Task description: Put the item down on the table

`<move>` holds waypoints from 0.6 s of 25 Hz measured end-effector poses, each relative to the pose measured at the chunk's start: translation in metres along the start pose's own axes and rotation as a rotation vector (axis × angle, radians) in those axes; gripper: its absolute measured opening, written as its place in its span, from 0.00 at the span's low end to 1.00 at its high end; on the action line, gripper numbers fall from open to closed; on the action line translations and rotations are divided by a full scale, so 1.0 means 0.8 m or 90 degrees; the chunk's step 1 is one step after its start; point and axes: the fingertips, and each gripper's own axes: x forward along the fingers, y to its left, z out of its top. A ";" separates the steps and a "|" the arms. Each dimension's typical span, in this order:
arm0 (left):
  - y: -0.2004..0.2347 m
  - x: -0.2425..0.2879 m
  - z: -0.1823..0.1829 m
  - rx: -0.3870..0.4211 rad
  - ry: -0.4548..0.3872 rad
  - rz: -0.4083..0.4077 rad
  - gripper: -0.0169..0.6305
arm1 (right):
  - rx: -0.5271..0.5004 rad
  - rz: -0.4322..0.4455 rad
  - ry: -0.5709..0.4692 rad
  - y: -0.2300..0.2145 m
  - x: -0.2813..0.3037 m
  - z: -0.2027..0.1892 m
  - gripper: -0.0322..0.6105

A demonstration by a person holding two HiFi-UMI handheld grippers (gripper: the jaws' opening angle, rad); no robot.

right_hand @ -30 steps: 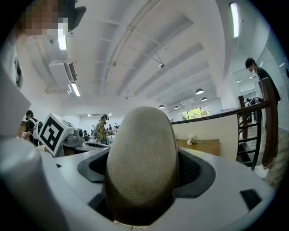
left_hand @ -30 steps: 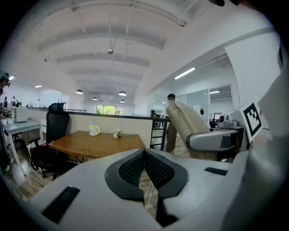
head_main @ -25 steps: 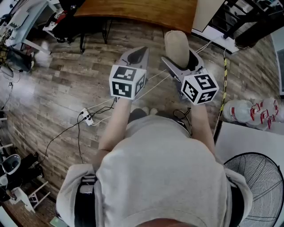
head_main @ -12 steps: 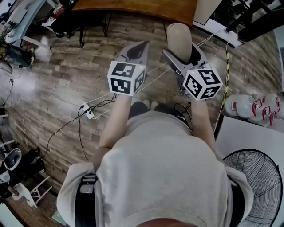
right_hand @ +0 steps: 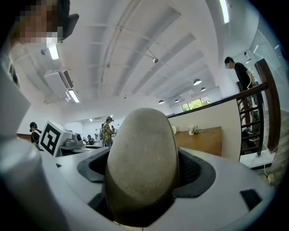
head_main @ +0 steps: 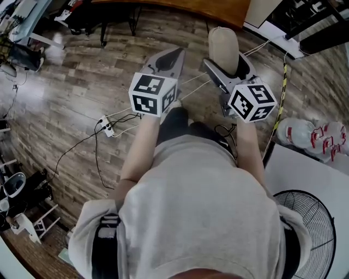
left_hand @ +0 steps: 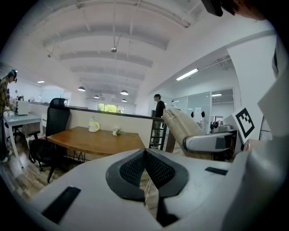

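Head view, 11 o'clock: grey left gripper [head_main: 170,57], jaws pressed fully together, nothing between them. 1 o'clock: grey right gripper [head_main: 228,61], jaws spread and clamped on the beige rounded oblong felt-like item [head_main: 223,41], which protrudes beyond the jaw tips, above the wood-plank floor [head_main: 82,98]. Brown wooden table [head_main: 180,8] at 12 o'clock, apart from the item.
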 end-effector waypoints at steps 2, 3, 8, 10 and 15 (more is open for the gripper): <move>0.011 0.007 0.004 -0.011 -0.009 0.003 0.04 | 0.000 0.003 0.002 -0.005 0.011 0.001 0.72; 0.017 0.013 0.005 -0.015 -0.011 0.003 0.04 | -0.001 0.003 0.003 -0.010 0.018 0.003 0.72; 0.047 0.056 0.011 -0.028 -0.009 -0.006 0.04 | -0.001 -0.019 0.009 -0.046 0.062 0.009 0.72; 0.064 0.074 0.015 -0.026 -0.005 -0.012 0.04 | 0.000 -0.034 0.004 -0.064 0.086 0.016 0.72; 0.144 0.112 0.041 -0.032 -0.010 -0.014 0.05 | 0.000 -0.047 -0.009 -0.087 0.167 0.044 0.72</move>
